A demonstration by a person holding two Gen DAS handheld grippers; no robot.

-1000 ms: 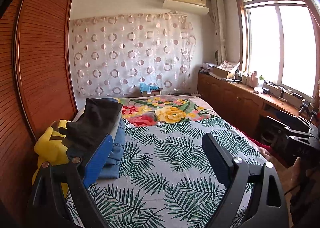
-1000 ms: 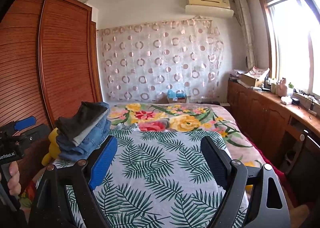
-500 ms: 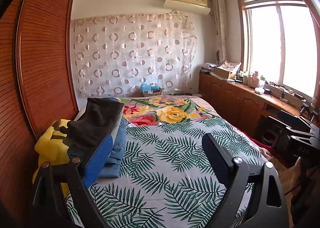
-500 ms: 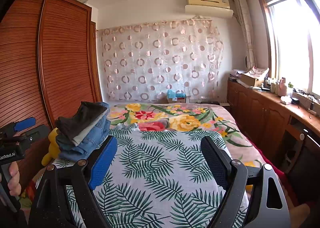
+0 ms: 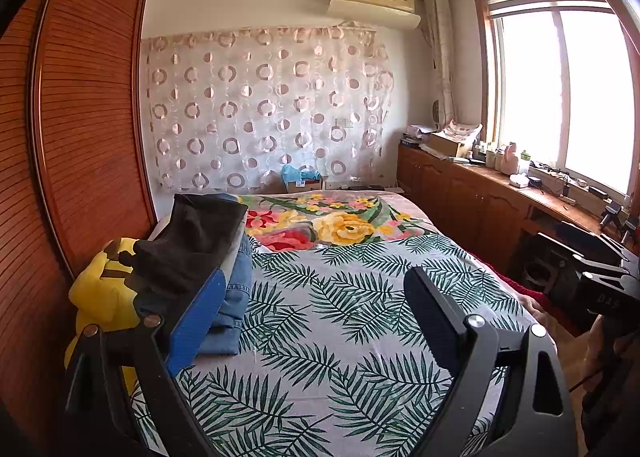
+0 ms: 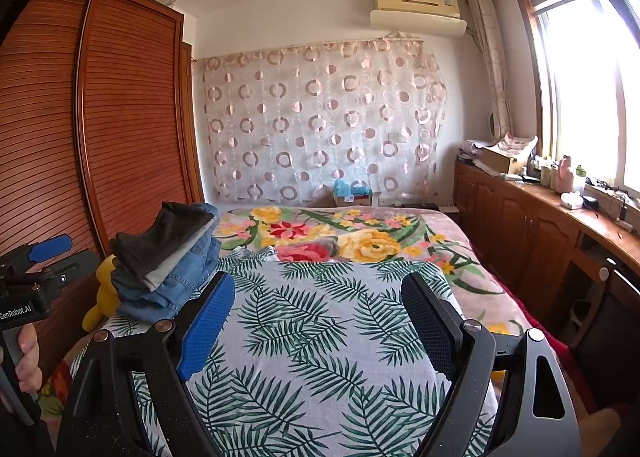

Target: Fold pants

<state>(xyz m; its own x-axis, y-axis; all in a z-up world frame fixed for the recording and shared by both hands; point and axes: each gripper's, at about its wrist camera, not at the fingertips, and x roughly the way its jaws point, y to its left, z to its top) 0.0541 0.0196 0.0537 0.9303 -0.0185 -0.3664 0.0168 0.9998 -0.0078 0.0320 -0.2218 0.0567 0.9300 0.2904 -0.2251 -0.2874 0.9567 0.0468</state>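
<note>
Both tools, left tool & right tool, wide open, nothing held. Folded pants stack far left on bed.

Daylight floods in from the window, which is blown out white. Both views are sharp, with fisheye bending and dark vignetted corners.

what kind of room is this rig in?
A home bedroom, most likely: a bed under a leaf-print sheet, a louvred wooden wardrobe beside it, and a stack of folded pants on the bed's corner.
</note>
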